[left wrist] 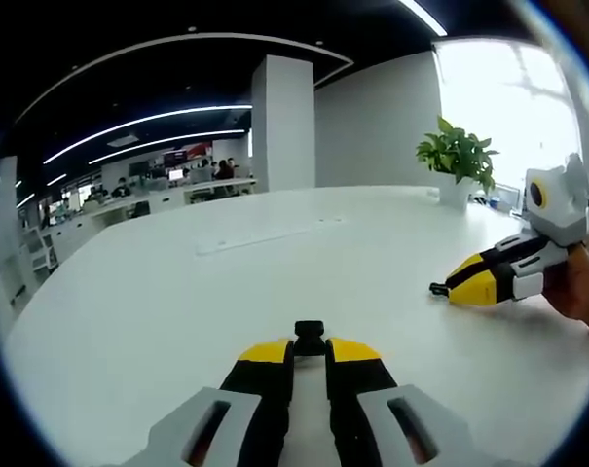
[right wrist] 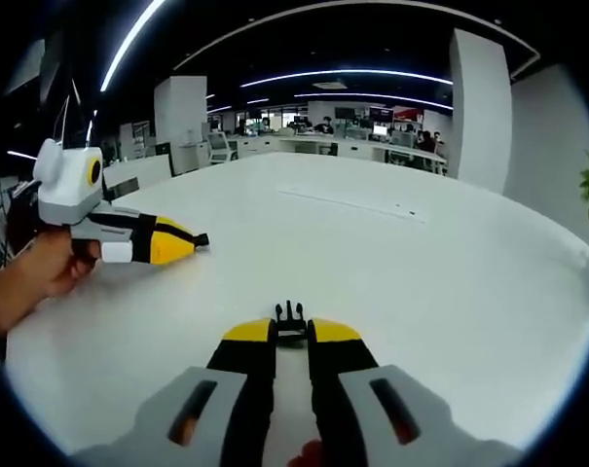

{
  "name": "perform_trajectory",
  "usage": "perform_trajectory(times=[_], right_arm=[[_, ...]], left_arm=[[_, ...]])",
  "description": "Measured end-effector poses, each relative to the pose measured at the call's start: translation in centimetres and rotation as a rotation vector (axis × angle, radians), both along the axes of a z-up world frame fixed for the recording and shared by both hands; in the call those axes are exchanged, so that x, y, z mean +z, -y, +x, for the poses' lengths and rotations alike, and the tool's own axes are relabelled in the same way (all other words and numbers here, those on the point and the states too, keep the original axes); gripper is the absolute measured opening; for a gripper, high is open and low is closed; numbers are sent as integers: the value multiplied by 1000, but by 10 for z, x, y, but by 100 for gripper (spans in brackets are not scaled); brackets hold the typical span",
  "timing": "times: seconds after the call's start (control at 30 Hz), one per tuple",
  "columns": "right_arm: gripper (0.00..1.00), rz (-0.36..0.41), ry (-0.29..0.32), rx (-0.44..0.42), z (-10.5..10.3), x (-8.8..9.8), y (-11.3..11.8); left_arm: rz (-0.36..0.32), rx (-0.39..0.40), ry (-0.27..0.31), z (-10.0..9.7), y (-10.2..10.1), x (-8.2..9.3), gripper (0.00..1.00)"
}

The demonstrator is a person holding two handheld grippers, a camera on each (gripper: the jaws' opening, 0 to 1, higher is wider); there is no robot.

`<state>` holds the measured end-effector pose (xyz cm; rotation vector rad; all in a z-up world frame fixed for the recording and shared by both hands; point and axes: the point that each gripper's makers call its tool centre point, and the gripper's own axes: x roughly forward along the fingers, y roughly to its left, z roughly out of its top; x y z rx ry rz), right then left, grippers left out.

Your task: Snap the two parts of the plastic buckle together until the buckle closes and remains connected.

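Black plastic is pinched in both my grippers, left gripper (left wrist: 309,348) clamping the socket half (left wrist: 309,336) and right gripper (right wrist: 291,331) the pronged half (right wrist: 291,317) (well apart over the white bench (left wrist: 275,263)), so I am lining them up to push together.

Two tools over a wide desk, each holding one buckle half.

In the left gripper view, the left tool (left wrist: 310,352) sits low over the desk (left wrist: 275,282) with the socket half (left wrist: 309,337) between its tips; the right tool (left wrist: 448,288) lies to the right, near the potted plant (left wrist: 458,156) at the far edge. In the right gripper view, the right tool (right wrist: 292,336) grips the pronged half (right wrist: 291,319), and the left tool (right wrist: 199,240) lies to the left, well apart, a hand (right wrist: 31,277) behind it.
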<state>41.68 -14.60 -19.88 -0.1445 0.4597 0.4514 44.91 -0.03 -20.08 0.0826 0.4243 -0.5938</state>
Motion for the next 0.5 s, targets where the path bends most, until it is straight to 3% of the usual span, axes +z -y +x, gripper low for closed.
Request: perform_trajectory(times=[0.23,0.5], right_arm=[[13,12,-9,-5,-4,-1,3],[13,5,1,9,-21,9,1]], left_arm=[[-3,-6,3,-5,1,4,12],[-4,-28,15,-16,1,11,12]])
